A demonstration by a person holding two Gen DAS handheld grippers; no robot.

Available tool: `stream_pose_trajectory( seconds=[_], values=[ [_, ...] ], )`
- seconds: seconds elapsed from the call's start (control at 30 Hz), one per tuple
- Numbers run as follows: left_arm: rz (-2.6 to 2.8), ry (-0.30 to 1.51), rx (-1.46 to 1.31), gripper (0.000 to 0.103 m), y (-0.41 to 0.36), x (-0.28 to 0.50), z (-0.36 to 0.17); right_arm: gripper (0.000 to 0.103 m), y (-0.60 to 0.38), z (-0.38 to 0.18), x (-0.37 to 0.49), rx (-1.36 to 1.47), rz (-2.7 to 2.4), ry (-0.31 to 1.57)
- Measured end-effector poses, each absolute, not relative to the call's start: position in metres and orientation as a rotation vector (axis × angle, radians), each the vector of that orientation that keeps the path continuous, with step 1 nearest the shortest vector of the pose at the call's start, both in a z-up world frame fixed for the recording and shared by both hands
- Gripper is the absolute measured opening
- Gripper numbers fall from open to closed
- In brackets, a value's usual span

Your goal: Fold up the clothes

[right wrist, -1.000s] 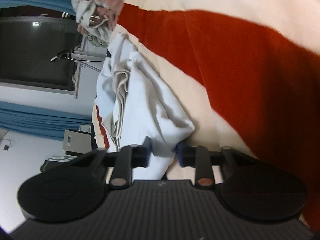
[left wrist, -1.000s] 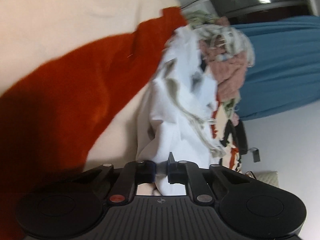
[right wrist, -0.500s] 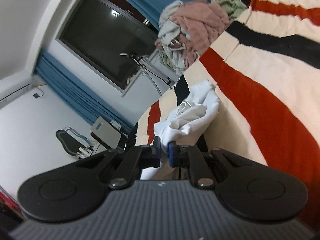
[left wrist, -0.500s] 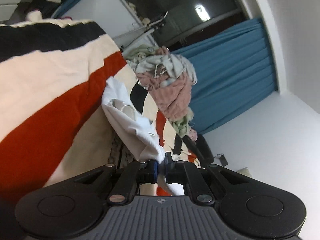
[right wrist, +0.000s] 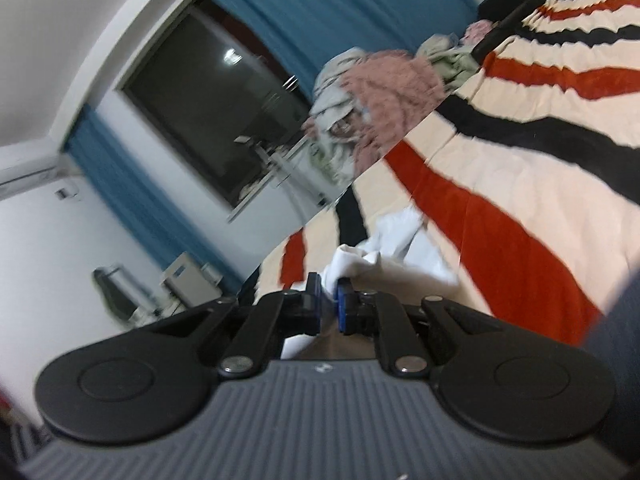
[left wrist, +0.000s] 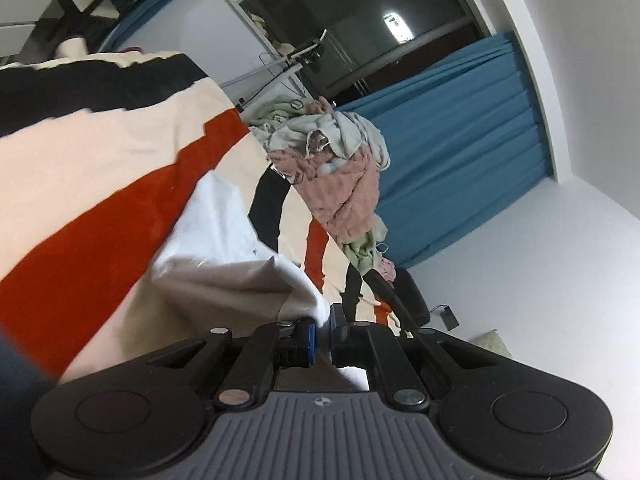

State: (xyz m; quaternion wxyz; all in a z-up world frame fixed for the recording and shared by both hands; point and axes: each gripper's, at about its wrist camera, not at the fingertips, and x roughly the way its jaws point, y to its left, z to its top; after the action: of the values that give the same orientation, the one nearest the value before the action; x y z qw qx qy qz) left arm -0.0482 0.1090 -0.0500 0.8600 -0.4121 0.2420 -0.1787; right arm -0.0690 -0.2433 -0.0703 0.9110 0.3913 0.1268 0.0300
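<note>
A white garment [left wrist: 224,256] is lifted off the striped bedspread [left wrist: 80,184] and stretches away from my left gripper [left wrist: 324,330], which is shut on one edge of it. In the right wrist view the same white garment [right wrist: 404,248] hangs between the bedspread [right wrist: 520,184] and my right gripper [right wrist: 329,300], whose pads pinch another edge of the cloth. Both views are rolled sideways. The lower part of the garment is hidden behind the gripper bodies.
A heap of mixed clothes, pink, grey and green [left wrist: 340,172], lies further along the bed; the clothes heap [right wrist: 380,92] also shows in the right wrist view. Behind are blue curtains [left wrist: 460,140], a dark window [right wrist: 216,120], a metal stand [left wrist: 288,60] and white walls.
Both grippers have risen and rolled, pulling the white garment up off the bedspread. The bunched cloth has stretched out and the room behind has come into view.
</note>
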Motion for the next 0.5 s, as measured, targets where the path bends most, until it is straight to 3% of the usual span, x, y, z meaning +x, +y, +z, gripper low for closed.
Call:
stream_pose_trajectory(
  seconds=[0.27, 0.5],
  values=[
    [-0.241, 0.563, -0.722, 0.007, 0.085, 0.112, -0.030, 0.011, -0.250, -0.057, 0.100, 0.844, -0.017, 0.351],
    [-0.226, 0.591, -0.715, 0.007, 0.087, 0.192, -0.090, 0.011, -0.256, -0.112, 0.202, 0.812, 0.003, 0.451]
  ],
)
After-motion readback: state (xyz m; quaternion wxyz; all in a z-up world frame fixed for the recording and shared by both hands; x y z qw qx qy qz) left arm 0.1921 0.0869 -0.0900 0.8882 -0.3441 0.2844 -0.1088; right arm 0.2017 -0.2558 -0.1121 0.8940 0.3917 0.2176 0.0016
